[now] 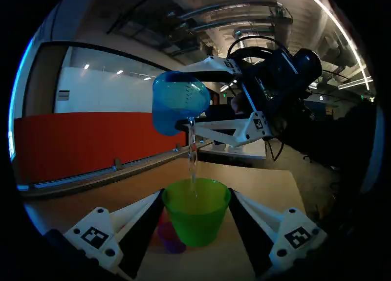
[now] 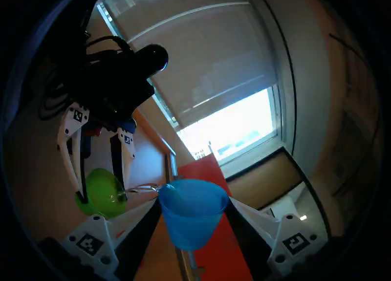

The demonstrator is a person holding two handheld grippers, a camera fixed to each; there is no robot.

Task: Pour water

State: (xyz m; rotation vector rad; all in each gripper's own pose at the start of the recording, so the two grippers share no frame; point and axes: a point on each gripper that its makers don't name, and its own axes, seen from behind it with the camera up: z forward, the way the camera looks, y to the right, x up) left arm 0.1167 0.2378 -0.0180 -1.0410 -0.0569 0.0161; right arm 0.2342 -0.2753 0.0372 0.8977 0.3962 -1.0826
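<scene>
Pouring is under way: the blue measuring cup (graduation marks show on its wall) is tipped spout-down and sends a thin stream of water into the green cup, which sits straight below it at 6 o'clock in the left gripper view. The left gripper is clenched on the green cup, one finger pressed to each side, and holds it upright over the wooden table. The right gripper reaches in from 2 o'clock and grasps the blue cup between its two white fingers. A small purple cup lies at 7 o'clock of the green one, partly behind it, beside what may be a second, pinkish cup. An orange-red partition runs along the table's far edge at 9 o'clock.

In the right gripper view the blue cup is at 6 o'clock between that gripper's fingers. The green cup lies toward 8 o'clock in the other gripper's hold, and the stream arcs thinly across to it. A bright window glows near 3 o'clock.
</scene>
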